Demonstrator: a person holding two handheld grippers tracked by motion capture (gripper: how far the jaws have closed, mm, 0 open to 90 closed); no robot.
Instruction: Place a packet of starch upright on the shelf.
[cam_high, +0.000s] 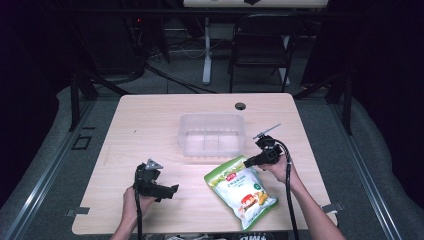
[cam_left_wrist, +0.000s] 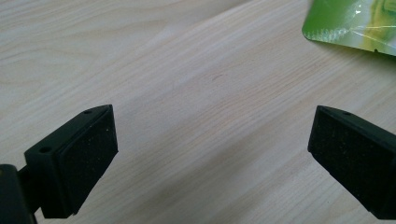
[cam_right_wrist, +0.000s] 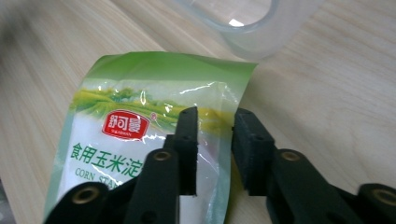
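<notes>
A green and white bag of corn starch (cam_high: 241, 190) lies flat on the wooden table (cam_high: 150, 125), right of centre near the front. My right gripper (cam_high: 248, 162) is at the bag's far right corner. In the right gripper view the bag (cam_right_wrist: 140, 107) has its right edge caught between the two narrowly spaced jaws of the right gripper (cam_right_wrist: 215, 149), which is shut on it. My left gripper (cam_high: 170, 192) rests low at the front left, jaws wide open over bare wood (cam_left_wrist: 210, 154). A corner of the bag (cam_left_wrist: 355, 23) shows at the top right of the left gripper view.
A clear plastic container (cam_high: 212, 134) with inner dividers stands at the table's middle, just behind the bag; its rim (cam_right_wrist: 243, 32) is close beyond the right gripper. A dark round grommet (cam_high: 240, 106) sits near the far edge. A chair (cam_high: 262, 45) stands beyond the table.
</notes>
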